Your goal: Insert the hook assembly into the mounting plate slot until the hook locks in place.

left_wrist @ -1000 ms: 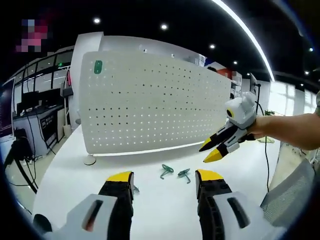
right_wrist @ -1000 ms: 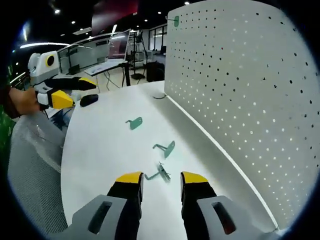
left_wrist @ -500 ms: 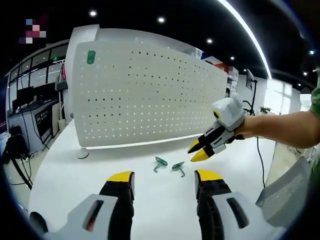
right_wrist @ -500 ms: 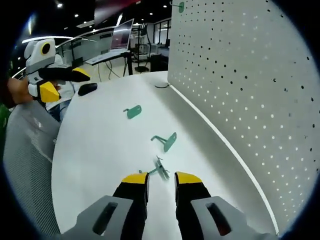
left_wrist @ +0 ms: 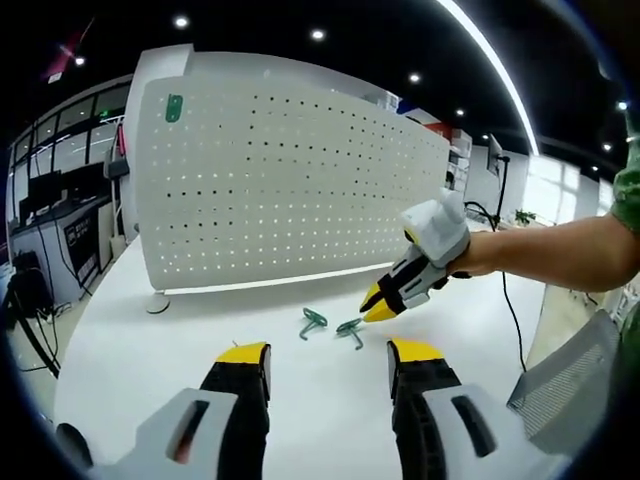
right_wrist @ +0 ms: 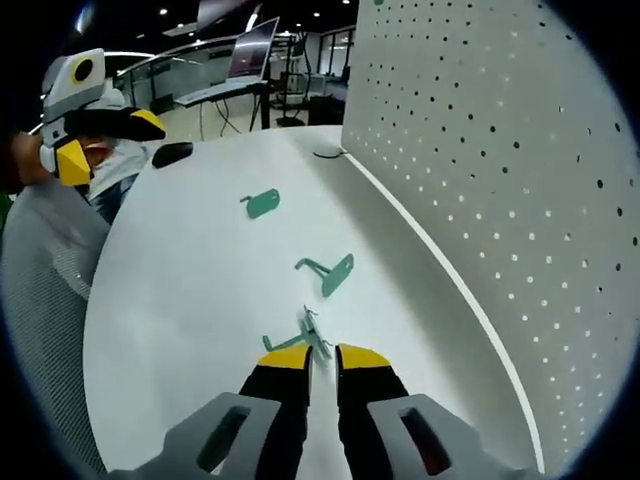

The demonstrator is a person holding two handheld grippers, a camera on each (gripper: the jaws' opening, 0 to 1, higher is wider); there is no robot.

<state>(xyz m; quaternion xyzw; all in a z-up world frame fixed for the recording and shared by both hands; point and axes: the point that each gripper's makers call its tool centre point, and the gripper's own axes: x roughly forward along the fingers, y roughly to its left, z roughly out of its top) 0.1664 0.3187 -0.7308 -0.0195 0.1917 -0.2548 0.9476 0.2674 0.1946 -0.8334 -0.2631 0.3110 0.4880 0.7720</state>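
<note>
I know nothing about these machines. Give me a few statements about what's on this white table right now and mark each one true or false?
1. Three loose green hooks lie on the white table. True: the nearest hook, a middle hook and a far hook.
2. The right tool has its jaws spread wide. False: they are nearly closed around the nearest hook.
3. The pegboard stands upright on the table. True.
4. A green hook already hangs near the pegboard's top corner. True.
5. The left tool is gripping a hook. False: its jaws are open and empty.
</note>
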